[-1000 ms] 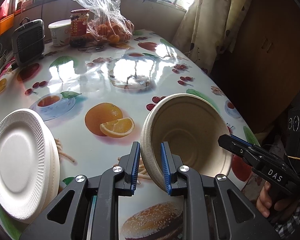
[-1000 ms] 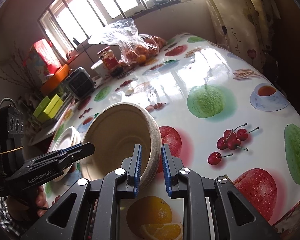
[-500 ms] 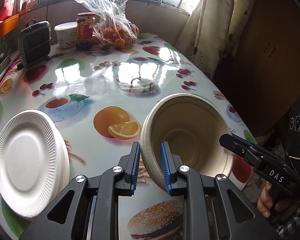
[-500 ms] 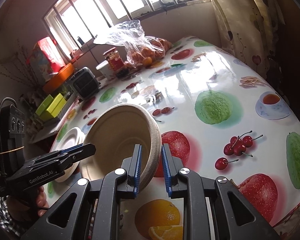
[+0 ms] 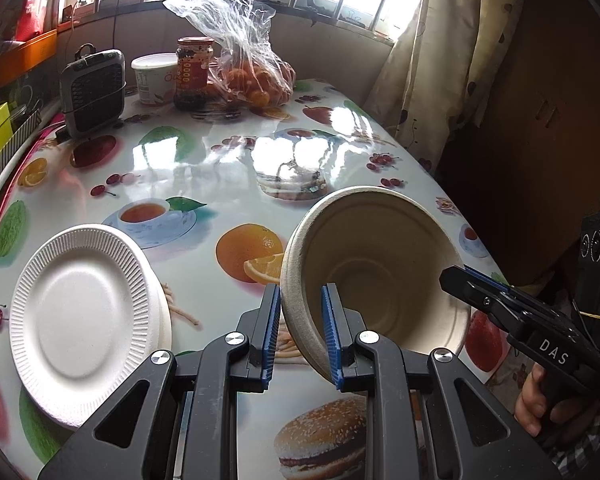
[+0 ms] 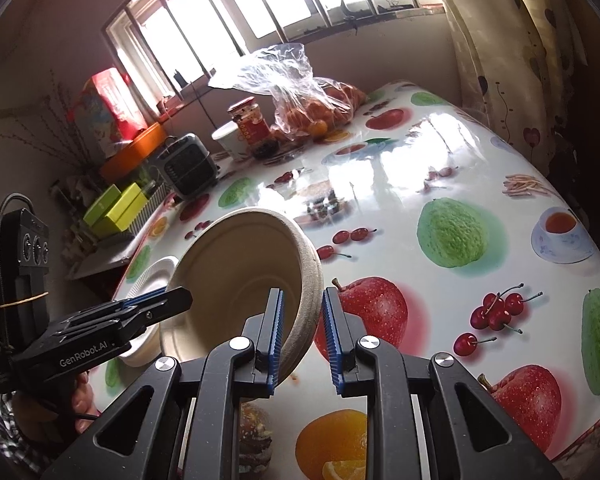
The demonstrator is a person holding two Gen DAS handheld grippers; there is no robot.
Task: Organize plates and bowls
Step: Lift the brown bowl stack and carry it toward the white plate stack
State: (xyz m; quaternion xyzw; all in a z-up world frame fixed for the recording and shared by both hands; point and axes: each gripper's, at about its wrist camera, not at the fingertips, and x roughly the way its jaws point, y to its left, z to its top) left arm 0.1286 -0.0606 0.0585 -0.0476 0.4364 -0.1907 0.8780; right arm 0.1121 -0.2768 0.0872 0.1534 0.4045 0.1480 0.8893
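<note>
Bowl (image 5: 380,276), beige and paper-like, hangs in the air above the bench's (image 5: 220,160) near edge, pinched by both tools at once. It is tipped on its side: the mouth faces toward the cameras and somewhat up, the base points away toward the bench's far end, and its axis runs down-and-away at a slant. The left tool (image 5: 300,332) pinches the rim on the bowl's left side, one blue pad inside the wall and one outside. The right tool (image 6: 302,332) pinches the opposite rim the same way; its outer pad seems to stand a touch off the wall, though the inner one lies against it. No part of the bowl touches the bench.

Plates (image 5: 88,312), white with ribbed rims, lie stacked near the bench's near left corner, well apart from the bowl. The bench wears a glossy cloth printed with oranges, apples, cherries, tea cups and a burger.

At the far end stand a small grey heater (image 5: 92,88), a white tub (image 5: 154,78), a dark jar (image 5: 194,72) with a red label too blurred to read, and a clear bag (image 5: 248,64) of oranges, close together below the window.

Writing: "DAS" on the right tool's side in the left view, "GenRobot.AI" on the left tool's side in the right view. A hand (image 5: 536,400) with a checked cuff grips the right tool's handle.
</note>
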